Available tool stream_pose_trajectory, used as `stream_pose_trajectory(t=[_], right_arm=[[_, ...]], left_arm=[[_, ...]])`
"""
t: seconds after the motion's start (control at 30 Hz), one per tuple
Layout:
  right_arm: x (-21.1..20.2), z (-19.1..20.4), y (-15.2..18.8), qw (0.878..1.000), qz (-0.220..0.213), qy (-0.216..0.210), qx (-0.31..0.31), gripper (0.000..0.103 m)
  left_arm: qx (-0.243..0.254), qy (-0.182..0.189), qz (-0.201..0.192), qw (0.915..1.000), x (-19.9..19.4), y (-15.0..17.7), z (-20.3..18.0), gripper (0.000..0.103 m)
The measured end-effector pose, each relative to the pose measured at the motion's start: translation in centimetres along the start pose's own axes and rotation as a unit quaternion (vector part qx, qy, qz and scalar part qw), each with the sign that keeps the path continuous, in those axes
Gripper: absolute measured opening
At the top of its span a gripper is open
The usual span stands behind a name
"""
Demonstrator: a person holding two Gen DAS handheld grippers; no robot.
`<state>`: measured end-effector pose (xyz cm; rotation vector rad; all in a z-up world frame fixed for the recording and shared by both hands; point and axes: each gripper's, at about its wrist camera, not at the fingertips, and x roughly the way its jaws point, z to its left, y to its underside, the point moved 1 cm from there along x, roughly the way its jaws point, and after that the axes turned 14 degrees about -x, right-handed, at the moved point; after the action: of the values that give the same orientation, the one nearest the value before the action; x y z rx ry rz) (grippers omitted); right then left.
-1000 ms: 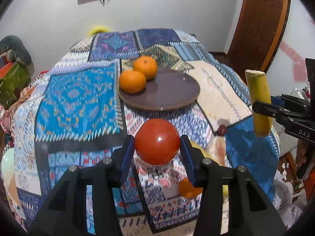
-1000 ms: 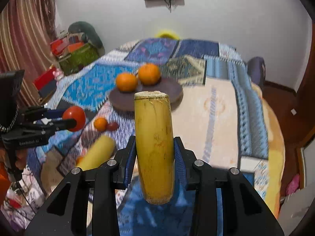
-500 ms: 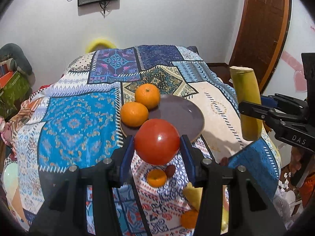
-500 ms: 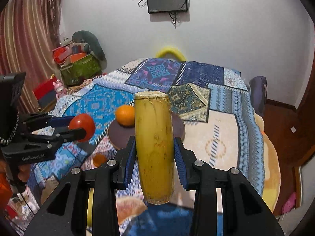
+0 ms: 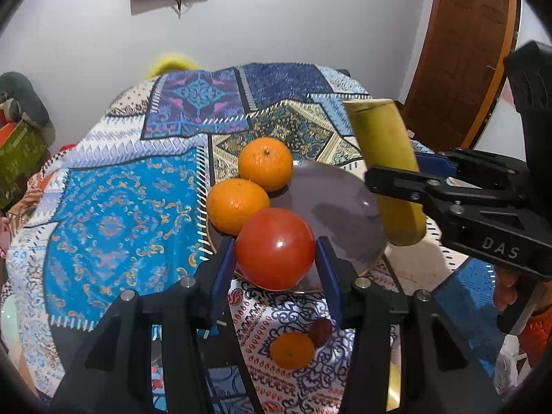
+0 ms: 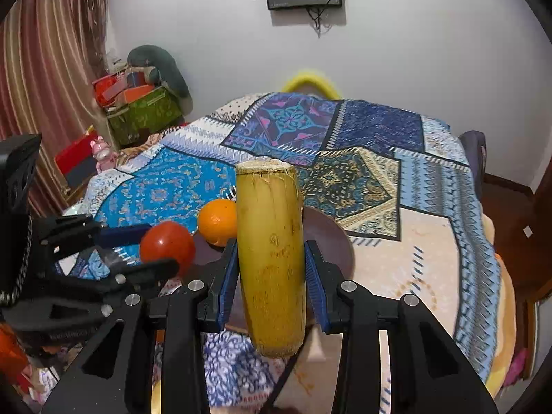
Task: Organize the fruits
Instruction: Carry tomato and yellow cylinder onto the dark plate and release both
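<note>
Mandarin [image 5: 292, 350] below plate [image 5: 345, 207]: left wrist view only.

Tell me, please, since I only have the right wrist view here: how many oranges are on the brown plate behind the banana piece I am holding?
Observer: Two oranges sit side by side on the left part of the plate; your banana piece hides one.
Operator: Thank you. Is any fruit left on the cloth in front of the plate?
Observer: Yes, a small orange lies there, touching a small dark red fruit.
Operator: Does the left gripper hold the tomato squarely?
Observer: Yes, the left gripper has the tomato centred between its blue pads.
</note>
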<state>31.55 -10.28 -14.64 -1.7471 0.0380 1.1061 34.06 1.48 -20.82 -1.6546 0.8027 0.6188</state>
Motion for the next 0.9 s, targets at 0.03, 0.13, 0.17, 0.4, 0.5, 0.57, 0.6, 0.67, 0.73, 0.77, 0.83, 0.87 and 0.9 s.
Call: stream_pose_trajectory(t=[0.03, 0.13, 0.17, 0.4, 0.5, 0.57, 0.6, 0.67, 0.73, 0.77, 0.83, 0.87, 0.9], right_arm=[[0.6, 0.0, -0.1, 1.000, 0.004, -0.003, -0.001, 0.034], [2.0, 0.2, -0.2, 1.000, 0.014, -0.012, -0.002, 0.034], [2.4, 0.3, -0.1, 1.000, 0.016, -0.013, -0.002, 0.034], [4.9, 0.4, 0.7, 0.999, 0.039, -0.022, 0.003, 0.034], [5.5, 0.1, 0.6, 0.999, 0.040, -0.023, 0.006, 0.034], [5.9, 0.0, 0.5, 0.999, 0.043, -0.025, 0.007, 0.034], [6.2, 0.0, 0.5, 0.999, 0.044, -0.024, 0.004, 0.034], [6.7, 0.0, 0.6, 0.999, 0.048, -0.022, 0.001, 0.034], [7.3, -0.1, 0.8, 0.998, 0.056, -0.027, 0.005, 0.034], [7.5, -0.1, 0.9, 0.998, 0.059, -0.029, 0.008, 0.034], [8.0, -0.1, 1.3, 0.997, 0.066, -0.032, 0.010, 0.034], [8.2, -0.1, 1.5, 0.997, 0.070, -0.032, 0.011, 0.034], [8.2, 0.0, 1.6, 0.997, 0.070, -0.032, 0.012, 0.034]], left_arm=[[-0.002, 0.001, 0.003, 1.0000, 0.4, 0.0, 0.2, 0.047], [-0.008, 0.002, 0.009, 0.9999, 1.4, -0.1, 0.7, 0.047], [-0.010, 0.003, 0.010, 0.9999, 1.7, -0.2, 0.9, 0.047], [-0.016, 0.007, 0.013, 0.9998, 2.9, -0.6, 1.4, 0.047], [-0.019, 0.005, 0.015, 0.9997, 3.5, -0.7, 1.5, 0.047], [-0.021, 0.006, 0.019, 0.9996, 3.8, -0.7, 1.6, 0.047], [-0.022, 0.008, 0.020, 0.9995, 3.9, -0.7, 1.7, 0.047], [-0.022, 0.008, 0.019, 0.9995, 4.0, -0.6, 1.6, 0.047], [-0.018, 0.006, 0.018, 0.9996, 4.1, -0.5, 1.5, 0.047], [-0.018, 0.005, 0.019, 0.9996, 4.2, -0.5, 1.5, 0.047], [-0.019, 0.006, 0.024, 0.9995, 4.4, -0.4, 1.6, 0.047], [-0.020, 0.007, 0.025, 0.9994, 4.5, -0.3, 1.6, 0.047], [-0.020, 0.008, 0.024, 0.9995, 4.6, -0.3, 1.6, 0.047]])
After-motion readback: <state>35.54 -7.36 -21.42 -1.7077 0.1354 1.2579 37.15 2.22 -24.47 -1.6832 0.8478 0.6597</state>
